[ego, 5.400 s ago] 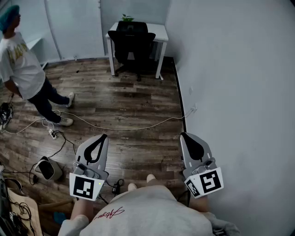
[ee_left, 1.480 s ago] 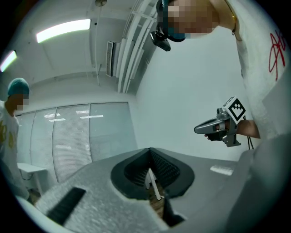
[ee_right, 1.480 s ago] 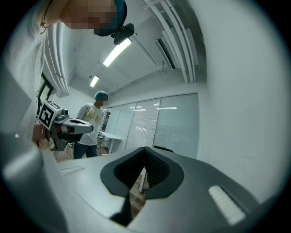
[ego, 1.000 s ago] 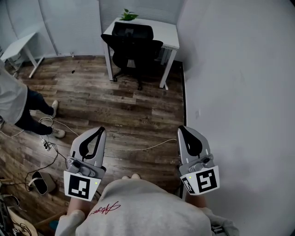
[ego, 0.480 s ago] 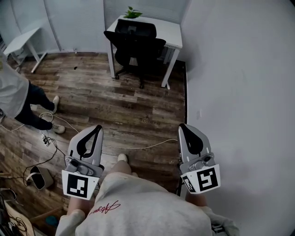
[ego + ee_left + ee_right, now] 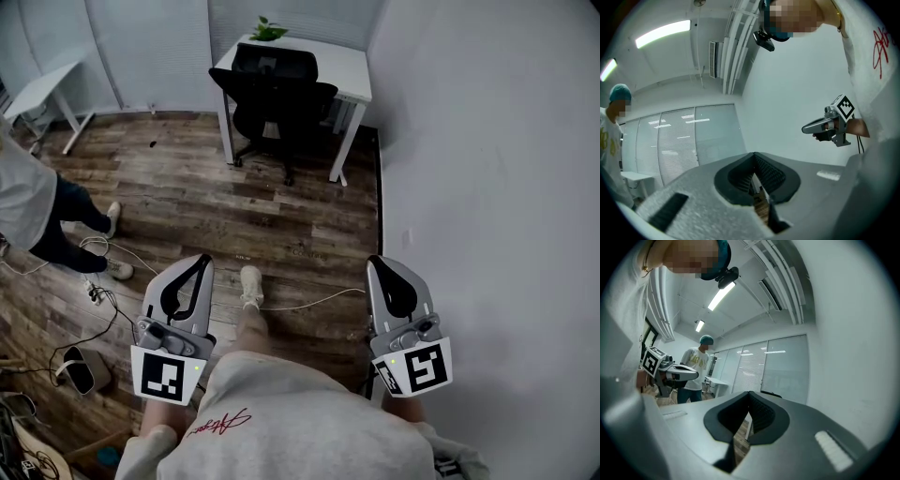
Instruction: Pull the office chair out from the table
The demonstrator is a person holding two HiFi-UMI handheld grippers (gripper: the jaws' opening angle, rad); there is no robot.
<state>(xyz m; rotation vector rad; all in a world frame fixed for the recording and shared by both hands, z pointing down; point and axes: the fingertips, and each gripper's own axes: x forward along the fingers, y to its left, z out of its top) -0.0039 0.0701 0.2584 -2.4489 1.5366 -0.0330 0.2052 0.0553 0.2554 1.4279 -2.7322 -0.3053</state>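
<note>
Approach stage, seen from the head view. The black mesh-backed office chair [image 6: 274, 89] stands at the far end of the room, pushed in under the white rectangular desk [image 6: 352, 67], its backrest facing the viewer and its wheeled base on the wood-plank floor [image 6: 281, 206]. A small green potted plant [image 6: 269, 28] sits at the desk's rear edge.

The left gripper [image 6: 197, 266] and the right gripper [image 6: 379, 268] are both held low at the person's sides, pointing ahead, well apart from the chair. In each gripper view the two jaws meet with nothing between them, so both are closed and empty.

The person's pale shoe [image 6: 250, 284] is planted forward between the grippers, just short of a thin white cable [image 6: 314, 301] lying across the floor. A bystander in a white shirt [image 6: 23, 192] stands at the left edge, and a plain white wall [image 6: 487, 187] borders the right.

Judged step: walking up to the chair, with no contact made yet and the pull not begun. The next move calls for crossing the open floor, stepping over the cable, parting the jaws of at least one gripper, and closing on the top of the backrest or an armrest. A straight backward draw should roll the chair clear, though its armrests may catch on the desk legs.
</note>
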